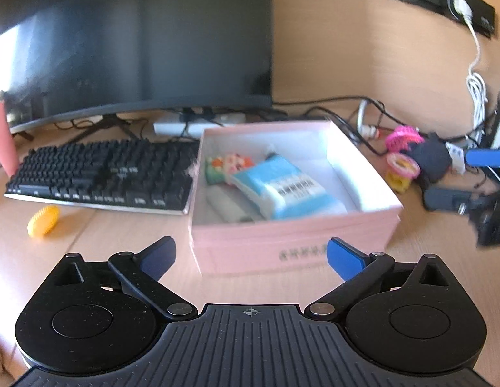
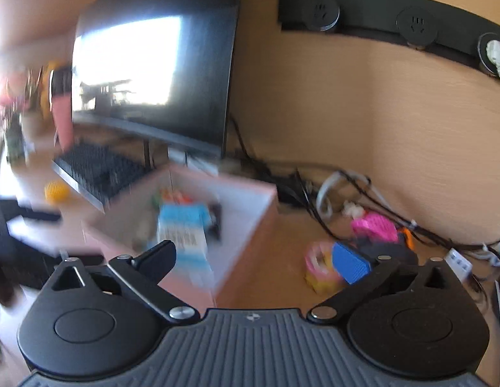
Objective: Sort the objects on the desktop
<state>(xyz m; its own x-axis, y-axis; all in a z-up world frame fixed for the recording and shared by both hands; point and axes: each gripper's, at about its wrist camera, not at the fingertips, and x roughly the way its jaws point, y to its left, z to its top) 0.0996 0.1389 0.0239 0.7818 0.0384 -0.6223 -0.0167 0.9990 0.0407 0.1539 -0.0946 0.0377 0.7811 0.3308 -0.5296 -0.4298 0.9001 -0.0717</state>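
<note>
A pink box stands on the wooden desk and holds a blue tissue pack, a small colourful toy and a pale item. My left gripper is open, in front of the box's near wall, with nothing between its fingers. My right gripper is open too, over the box's right corner. Right of the box lie a pink-and-yellow tape roll, a pink toy and a dark soft object. A yellow ridged piece lies left of the box.
A black keyboard sits left of the box under a dark monitor. Cables and a white cord run along the back wall. The other gripper shows at the right edge of the left wrist view.
</note>
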